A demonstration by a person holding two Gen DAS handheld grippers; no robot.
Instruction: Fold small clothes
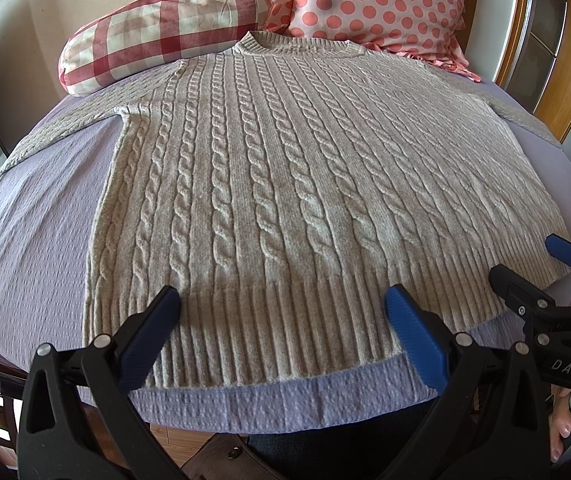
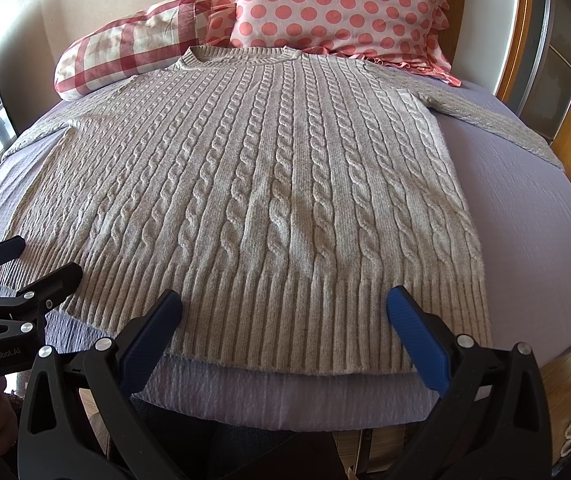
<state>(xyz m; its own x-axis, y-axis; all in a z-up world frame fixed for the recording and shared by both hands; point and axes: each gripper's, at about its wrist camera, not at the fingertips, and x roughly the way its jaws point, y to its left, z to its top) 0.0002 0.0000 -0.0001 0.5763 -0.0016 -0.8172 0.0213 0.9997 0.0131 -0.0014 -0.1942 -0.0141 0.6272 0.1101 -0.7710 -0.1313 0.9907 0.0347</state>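
Chunky cable-knit wool sweater (image 1: 285, 184), matt

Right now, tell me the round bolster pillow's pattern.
Red-and-cream check on the bolster pillow, clearest in the left wrist view.

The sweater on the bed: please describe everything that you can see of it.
The sweater is beige-grey cable knit with a ribbed hem and ribbed round collar. It lies flat and unfolded on the lilac bed cover, sleeves spread to both sides, hem toward the cameras, collar by the pillows. Both tools, left and right, are open above the hem, holding nothing.
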